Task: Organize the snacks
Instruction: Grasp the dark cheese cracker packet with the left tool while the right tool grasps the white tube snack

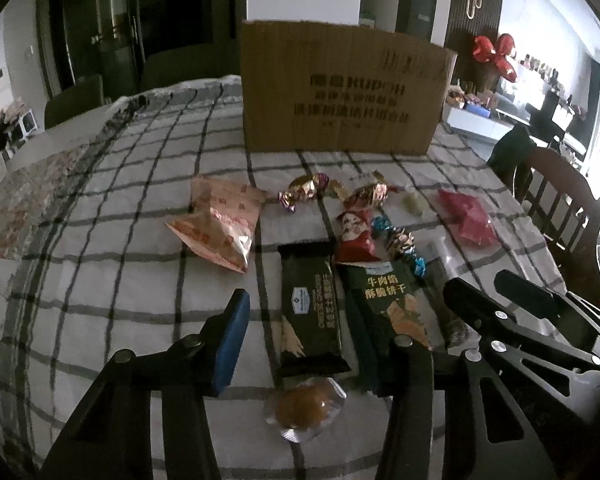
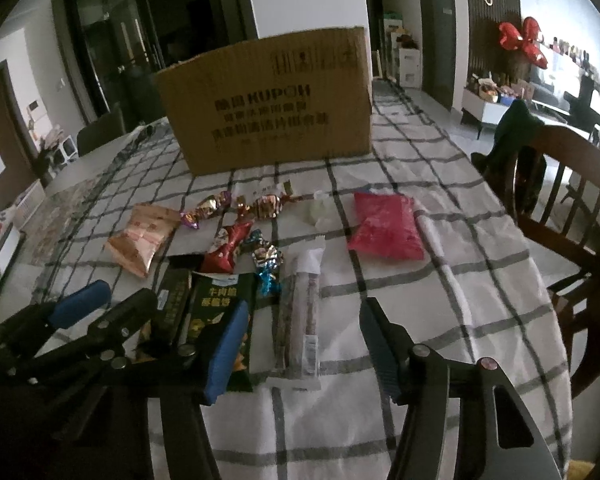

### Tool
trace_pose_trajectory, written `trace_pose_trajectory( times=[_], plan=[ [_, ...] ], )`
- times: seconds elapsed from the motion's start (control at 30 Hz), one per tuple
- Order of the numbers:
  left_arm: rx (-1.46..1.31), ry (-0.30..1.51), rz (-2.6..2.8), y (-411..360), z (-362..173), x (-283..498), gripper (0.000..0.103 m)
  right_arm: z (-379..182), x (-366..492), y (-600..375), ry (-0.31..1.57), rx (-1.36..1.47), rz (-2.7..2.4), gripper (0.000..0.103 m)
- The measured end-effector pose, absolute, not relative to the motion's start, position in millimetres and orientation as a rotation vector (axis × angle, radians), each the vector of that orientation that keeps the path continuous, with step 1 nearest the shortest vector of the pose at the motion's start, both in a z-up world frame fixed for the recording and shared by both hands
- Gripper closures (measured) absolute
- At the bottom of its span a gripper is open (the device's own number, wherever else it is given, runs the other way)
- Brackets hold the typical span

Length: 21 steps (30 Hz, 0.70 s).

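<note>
Snacks lie on a checked tablecloth in front of a cardboard box (image 1: 342, 88), also in the right wrist view (image 2: 268, 108). Two dark green cracker packs (image 1: 312, 312) (image 1: 388, 300) lie between and just ahead of my open, empty left gripper (image 1: 320, 340). A clear-wrapped round pastry (image 1: 304, 404) lies under it. A peach bag (image 1: 220, 224), a red bag (image 1: 466, 216) and foil candies (image 1: 304, 190) lie farther off. My right gripper (image 2: 300, 340) is open and empty, over a long clear-wrapped bar (image 2: 300, 320). The red bag (image 2: 384, 220) is ahead of it.
A wooden chair (image 2: 560, 200) stands at the table's right edge. The right gripper shows at the lower right of the left wrist view (image 1: 520, 312); the left gripper shows at the lower left of the right wrist view (image 2: 80, 320). A floral mat (image 1: 32, 208) covers the table's left side.
</note>
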<state>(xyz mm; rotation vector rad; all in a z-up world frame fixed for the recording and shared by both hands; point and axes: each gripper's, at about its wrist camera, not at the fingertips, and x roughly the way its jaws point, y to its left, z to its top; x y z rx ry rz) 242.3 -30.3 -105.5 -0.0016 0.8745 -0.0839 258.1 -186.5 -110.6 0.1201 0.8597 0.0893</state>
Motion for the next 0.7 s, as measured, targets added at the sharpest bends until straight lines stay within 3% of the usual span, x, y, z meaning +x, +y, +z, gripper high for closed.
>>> trace_pose_trajectory(
  times=[0.7],
  plan=[
    [-0.016, 0.927, -0.101, -33.3, -127.0, 261.4, 0.060, -129.7, 278.1, -176.9, 0.893, 0.077, 0.102, 0.064]
  ],
)
